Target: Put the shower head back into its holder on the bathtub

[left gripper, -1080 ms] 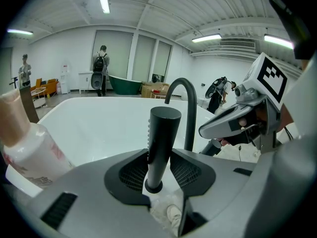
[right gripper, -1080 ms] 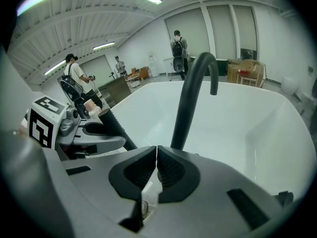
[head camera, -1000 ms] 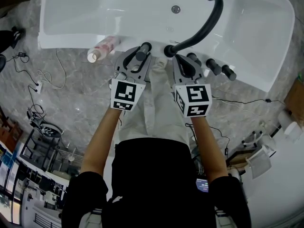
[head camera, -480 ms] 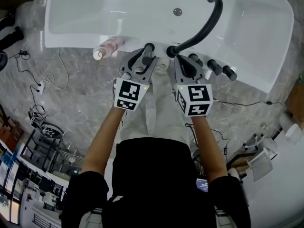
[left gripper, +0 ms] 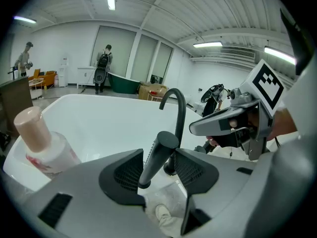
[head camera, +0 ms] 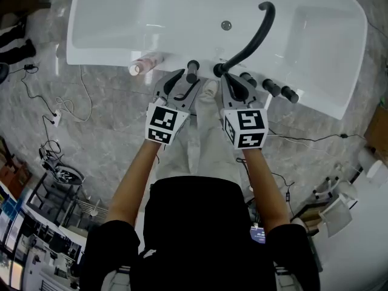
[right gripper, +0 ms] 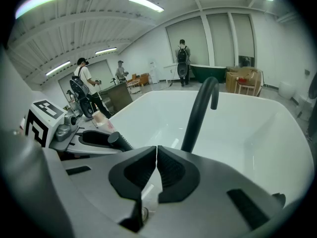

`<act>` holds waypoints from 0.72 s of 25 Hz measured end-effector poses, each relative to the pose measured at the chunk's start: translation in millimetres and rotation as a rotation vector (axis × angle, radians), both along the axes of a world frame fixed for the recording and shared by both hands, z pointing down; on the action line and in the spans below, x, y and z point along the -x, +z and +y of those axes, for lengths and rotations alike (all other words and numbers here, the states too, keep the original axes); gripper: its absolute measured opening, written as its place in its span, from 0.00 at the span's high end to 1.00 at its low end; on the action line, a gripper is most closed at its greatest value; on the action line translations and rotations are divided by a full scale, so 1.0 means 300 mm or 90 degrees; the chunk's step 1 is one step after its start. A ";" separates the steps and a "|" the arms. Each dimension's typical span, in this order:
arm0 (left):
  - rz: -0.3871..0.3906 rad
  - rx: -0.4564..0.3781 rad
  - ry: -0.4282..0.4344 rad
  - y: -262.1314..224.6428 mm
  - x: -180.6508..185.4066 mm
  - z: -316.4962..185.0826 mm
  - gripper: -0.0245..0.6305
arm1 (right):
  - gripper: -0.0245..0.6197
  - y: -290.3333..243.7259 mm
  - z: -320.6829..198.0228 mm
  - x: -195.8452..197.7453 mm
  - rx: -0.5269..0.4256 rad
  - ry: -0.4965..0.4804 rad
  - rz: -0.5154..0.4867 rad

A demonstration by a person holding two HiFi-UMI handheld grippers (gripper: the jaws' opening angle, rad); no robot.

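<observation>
The black shower head point(head camera: 193, 71) stands tilted in its holder on the white bathtub's point(head camera: 103, 54) near rim. My left gripper point(head camera: 180, 82) sits just behind it with its jaws opening. In the left gripper view the shower head point(left gripper: 157, 155) rises between the two spread pads, which do not press on it. My right gripper point(head camera: 234, 82) hangs beside the base of the black curved spout point(head camera: 254, 32). Its pads meet with nothing between them, as the right gripper view point(right gripper: 156, 152) shows. That view also shows the shower head point(right gripper: 117, 140) at the left.
A bottle point(head camera: 144, 64) with a pale pink cap lies on the rim left of the shower head. Black tap knobs point(head camera: 271, 88) line the rim at the right. The drain point(head camera: 226, 25) sits in the tub floor. Cables point(head camera: 54, 108) trail over the marbled floor.
The left jaws have spread off the shower head and the gripper has drawn back from it. Both grippers have lifted slightly. The shower head stays standing in the holder.
</observation>
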State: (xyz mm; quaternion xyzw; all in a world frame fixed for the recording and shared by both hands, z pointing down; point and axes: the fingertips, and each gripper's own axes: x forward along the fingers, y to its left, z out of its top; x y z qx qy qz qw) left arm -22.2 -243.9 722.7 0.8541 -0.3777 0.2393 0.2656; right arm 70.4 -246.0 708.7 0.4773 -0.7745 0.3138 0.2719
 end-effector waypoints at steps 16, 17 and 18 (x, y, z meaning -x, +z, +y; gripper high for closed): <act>0.031 -0.026 0.010 -0.290 0.029 0.107 0.77 | 0.93 -0.302 0.077 0.003 -0.082 0.008 0.024; 0.034 -0.029 0.009 -0.314 0.029 0.112 0.78 | 0.93 -0.323 0.086 0.002 -0.084 0.012 0.022; 0.035 -0.032 0.009 -0.338 0.030 0.118 0.80 | 0.93 -0.346 0.095 0.003 -0.087 0.015 0.018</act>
